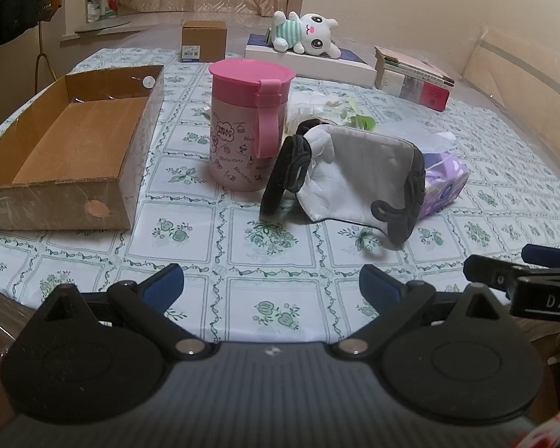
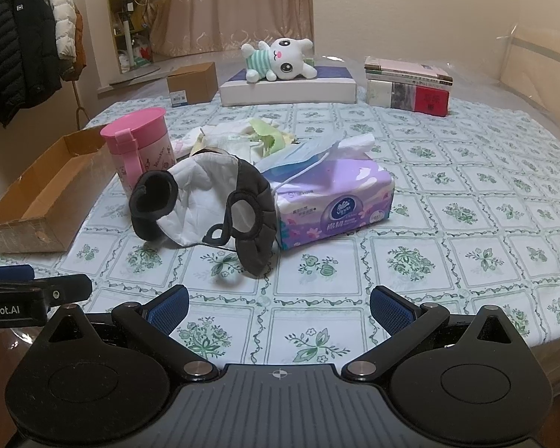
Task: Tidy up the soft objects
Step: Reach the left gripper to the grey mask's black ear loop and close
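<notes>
Left wrist view: ahead of you the cardboard box [image 1: 61, 156] lies open at the far left, well apart from your left gripper [image 1: 271, 283], whose blue pads stand wide apart over bare tablecloth [image 1: 242, 302]. The grey-and-white face mask [image 1: 351, 179] lies ahead, slightly right, leaning on the purple tissue pack [image 1: 444, 186] beside the pink cup [image 1: 248, 123]. In the right wrist view your right gripper [image 2: 279, 308] is likewise spread, holding nothing, the mask [image 2: 205, 201] ahead to its left.
</notes>
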`<state>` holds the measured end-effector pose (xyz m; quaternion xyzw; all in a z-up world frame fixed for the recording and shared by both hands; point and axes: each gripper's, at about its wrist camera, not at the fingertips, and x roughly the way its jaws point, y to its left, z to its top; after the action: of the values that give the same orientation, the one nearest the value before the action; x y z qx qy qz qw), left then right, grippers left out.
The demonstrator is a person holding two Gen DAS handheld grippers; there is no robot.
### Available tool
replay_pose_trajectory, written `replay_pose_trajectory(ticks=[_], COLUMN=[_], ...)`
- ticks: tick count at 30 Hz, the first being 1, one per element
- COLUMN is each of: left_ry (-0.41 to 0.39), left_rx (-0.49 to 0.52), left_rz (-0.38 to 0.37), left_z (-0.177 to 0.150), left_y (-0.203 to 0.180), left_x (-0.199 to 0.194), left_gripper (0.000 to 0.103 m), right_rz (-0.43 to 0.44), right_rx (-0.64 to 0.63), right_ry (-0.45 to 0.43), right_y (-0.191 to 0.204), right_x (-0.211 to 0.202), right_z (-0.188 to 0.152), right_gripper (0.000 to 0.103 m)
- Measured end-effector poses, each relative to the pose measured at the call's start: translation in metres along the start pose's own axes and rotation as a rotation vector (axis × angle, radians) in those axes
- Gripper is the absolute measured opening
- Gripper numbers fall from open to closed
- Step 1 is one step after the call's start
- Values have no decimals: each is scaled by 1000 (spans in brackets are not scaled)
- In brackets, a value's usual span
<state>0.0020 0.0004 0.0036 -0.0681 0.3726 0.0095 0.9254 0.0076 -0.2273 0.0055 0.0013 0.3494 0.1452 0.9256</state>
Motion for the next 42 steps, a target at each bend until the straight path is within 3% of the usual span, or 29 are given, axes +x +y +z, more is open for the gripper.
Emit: replay_pose_trajectory(ticks=[11,23,29,35,42], left_ry=[-30,-102,-92,-65,-51], left_rx=[10,120,233,267,327], left_rz=[-13,-88,-102,-131,-152], left_z=[12,32,37,42,43], left_y=[18,24,25,29,29], left_x=[13,43,64,84,100], left_gripper=[99,93,88,79,60], right_rz=[37,58,66,74,56], right_rx=[-43,-151,-226,-289,-385], right_ry=[-26,-72,-76,-83,-78], right_y=[7,16,21,28,37], right_x=[13,36,53,72,94], right_z=[8,25,33,41,51], right_gripper=[103,102,90,75,56])
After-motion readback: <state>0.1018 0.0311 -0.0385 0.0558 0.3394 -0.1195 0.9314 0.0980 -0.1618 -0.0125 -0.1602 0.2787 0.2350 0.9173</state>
